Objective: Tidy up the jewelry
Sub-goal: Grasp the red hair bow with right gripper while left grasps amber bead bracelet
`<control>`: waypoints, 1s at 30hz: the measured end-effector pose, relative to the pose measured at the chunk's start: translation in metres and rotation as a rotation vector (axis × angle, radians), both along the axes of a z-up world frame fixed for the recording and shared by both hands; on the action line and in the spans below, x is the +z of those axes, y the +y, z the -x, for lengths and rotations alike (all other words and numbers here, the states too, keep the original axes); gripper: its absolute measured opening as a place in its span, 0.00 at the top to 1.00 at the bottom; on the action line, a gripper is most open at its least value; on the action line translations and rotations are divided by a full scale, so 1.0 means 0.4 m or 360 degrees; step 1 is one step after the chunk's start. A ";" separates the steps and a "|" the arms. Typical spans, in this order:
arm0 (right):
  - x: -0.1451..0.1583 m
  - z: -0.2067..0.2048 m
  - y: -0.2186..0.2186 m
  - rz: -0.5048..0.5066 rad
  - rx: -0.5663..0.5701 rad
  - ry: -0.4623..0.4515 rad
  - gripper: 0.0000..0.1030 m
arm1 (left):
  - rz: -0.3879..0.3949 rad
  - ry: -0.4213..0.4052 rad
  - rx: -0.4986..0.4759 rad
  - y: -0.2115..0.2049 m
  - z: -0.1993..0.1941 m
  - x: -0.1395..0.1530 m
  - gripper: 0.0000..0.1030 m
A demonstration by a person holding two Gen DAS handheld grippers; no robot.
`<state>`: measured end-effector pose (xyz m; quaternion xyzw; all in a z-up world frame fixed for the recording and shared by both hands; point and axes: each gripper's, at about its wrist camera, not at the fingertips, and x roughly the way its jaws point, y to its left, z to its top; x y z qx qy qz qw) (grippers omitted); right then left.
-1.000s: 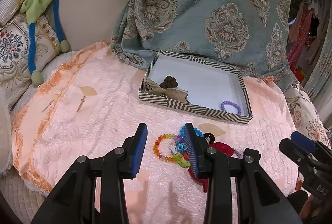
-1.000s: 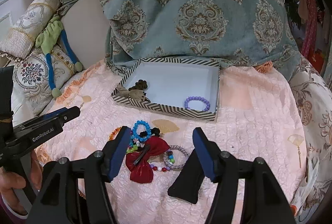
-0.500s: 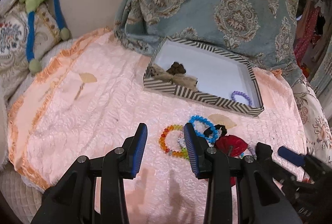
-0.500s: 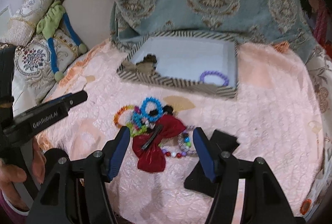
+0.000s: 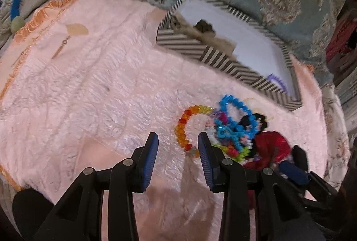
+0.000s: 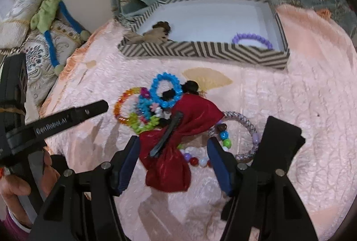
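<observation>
1. The red bow (image 6: 176, 140) lies near the front edge of the pink bedspread (image 6: 301, 118), its long axis running from upper right to lower left.
2. The bow covers part of the bracelets (image 6: 165, 91); the box wall cuts off the purple bracelet (image 6: 252, 38).
3. The right tongs (image 6: 173, 153) gape around the bow, untouching; the left tongs (image 5: 177, 144) are open, empty.

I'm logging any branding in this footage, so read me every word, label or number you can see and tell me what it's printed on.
"GenRobot.AI": white lettering along the black finger of the left tool, seen in the right wrist view; slightly blurred but readable.
No other text shows: the striped black-and-white cardboard box, the bead bracelets and the pink quilted cloth carry none.
</observation>
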<state>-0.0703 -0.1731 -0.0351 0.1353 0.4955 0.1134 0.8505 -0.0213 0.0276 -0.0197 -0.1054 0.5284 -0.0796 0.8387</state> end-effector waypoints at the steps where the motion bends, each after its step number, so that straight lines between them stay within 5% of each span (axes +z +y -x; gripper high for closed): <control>1: -0.006 -0.005 0.001 -0.0015 0.0004 0.0002 0.37 | -0.0010 0.0010 0.0001 -0.004 -0.005 -0.009 0.80; 3: -0.014 -0.017 0.014 -0.0004 0.0040 -0.0006 0.43 | -0.0028 0.0026 0.0003 -0.009 -0.018 -0.026 0.80; 5: -0.022 -0.026 0.029 0.0027 0.0084 -0.0018 0.71 | -0.0056 0.0025 0.0005 -0.018 -0.028 -0.038 0.80; 8: -0.029 -0.030 0.031 0.0021 0.0108 -0.0035 0.79 | -0.0082 -0.0006 -0.0015 -0.029 -0.037 -0.044 0.81; 10: -0.021 -0.024 0.027 0.0018 0.0120 -0.0056 0.81 | -0.0103 -0.0021 -0.0030 -0.031 -0.044 -0.047 1.00; 18: 0.104 0.024 -0.018 -0.0043 0.0126 -0.0237 0.83 | 0.0059 -0.0061 -0.0035 0.009 -0.031 0.022 1.00; 30: 0.216 0.046 -0.060 -0.0071 0.0099 -0.0367 0.83 | 0.0043 -0.0302 -0.0076 0.014 -0.002 0.221 1.00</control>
